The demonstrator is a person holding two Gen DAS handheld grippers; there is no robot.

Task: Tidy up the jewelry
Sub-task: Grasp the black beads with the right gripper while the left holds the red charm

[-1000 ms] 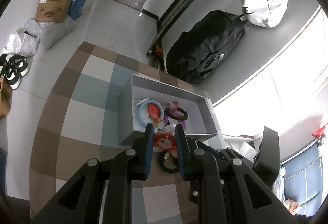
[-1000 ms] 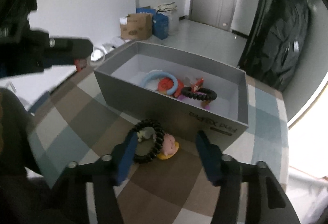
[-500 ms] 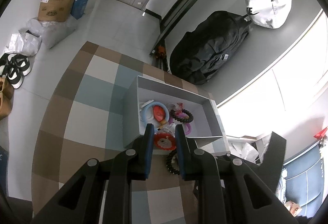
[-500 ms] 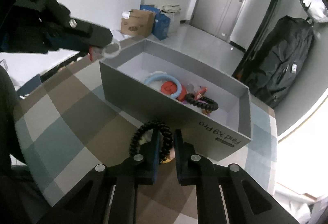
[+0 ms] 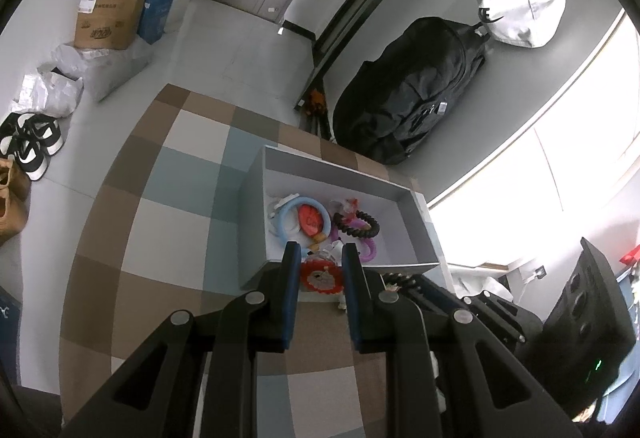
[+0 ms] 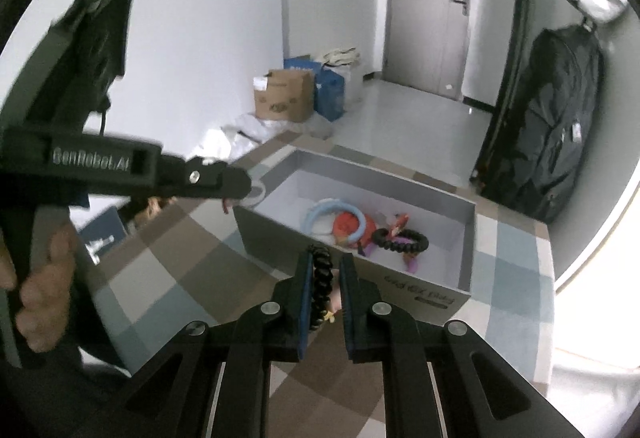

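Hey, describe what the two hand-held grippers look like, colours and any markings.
Both are black plastic. The right hand-held gripper has angular linkage arms with silver pivot bolts and blue pads inside its fingers; the left hand-held gripper matches. Pale lettering runs along the left one's body in the right wrist view.

Only one text reads clearly — "SenRobot.AI", on the left hand-held gripper (image 6: 240,189) body.

The left tool (image 5: 320,258) grips a red round charm (image 5: 321,276) just above the near wall of the grey box (image 5: 256,222), which holds bracelets (image 5: 357,224).
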